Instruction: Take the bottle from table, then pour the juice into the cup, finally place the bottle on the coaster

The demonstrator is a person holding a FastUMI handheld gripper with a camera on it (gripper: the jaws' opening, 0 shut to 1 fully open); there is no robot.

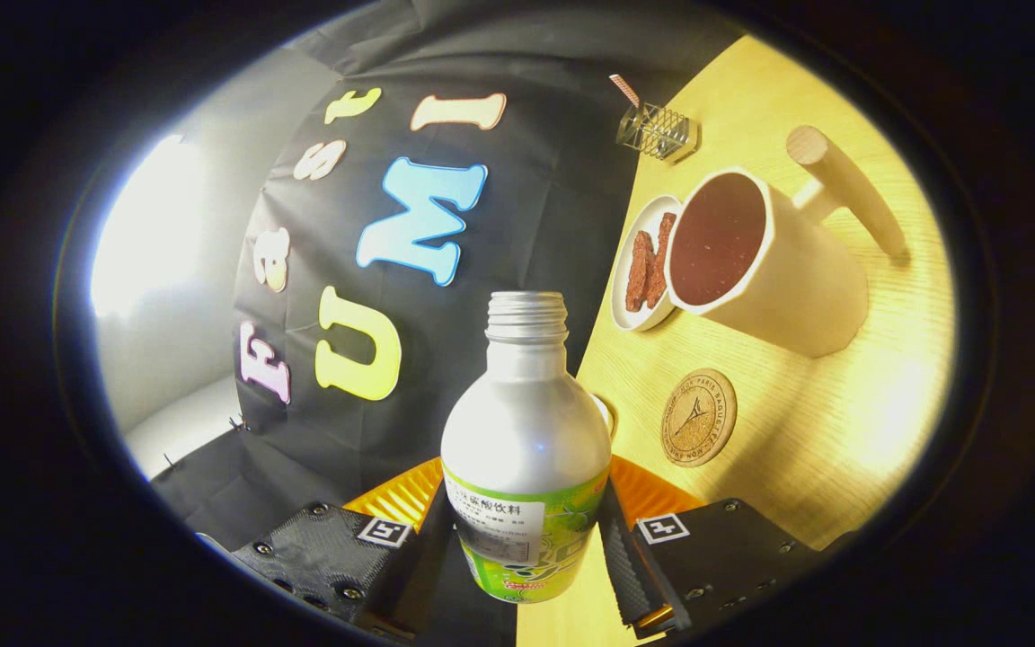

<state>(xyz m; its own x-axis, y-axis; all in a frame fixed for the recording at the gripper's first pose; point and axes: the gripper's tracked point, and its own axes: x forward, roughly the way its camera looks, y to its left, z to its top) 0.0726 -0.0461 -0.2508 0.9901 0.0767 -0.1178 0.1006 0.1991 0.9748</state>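
- Gripper [525, 544] is clamping the bottle [525, 431] low on its labelled body, both fingers pressing on either side; jaws spread just to bottle width, nothing else in hold.
- Bottle is uncapped, threaded neck bare, pointing ahead of the fingers. The whole view is rolled, w/ the table [805, 431] running up one side, so I judge the bottle is being tipped for the pour.
- Gripping low is leaving the mouth free to reach the cup's rim.
- Cup [765, 261], w/ wooden handle, is sitting beyond the fingers, mouth facing the bottle; dark contents inside, so pour prob. underway or done, can't tell which.
- Cork coaster [698, 417] is lying bare betw. cup and gripper, near the bottle – waiting for set-down.
- Small dish of brown strips [647, 262] is touching the cup; wire holder [655, 128] farther back.
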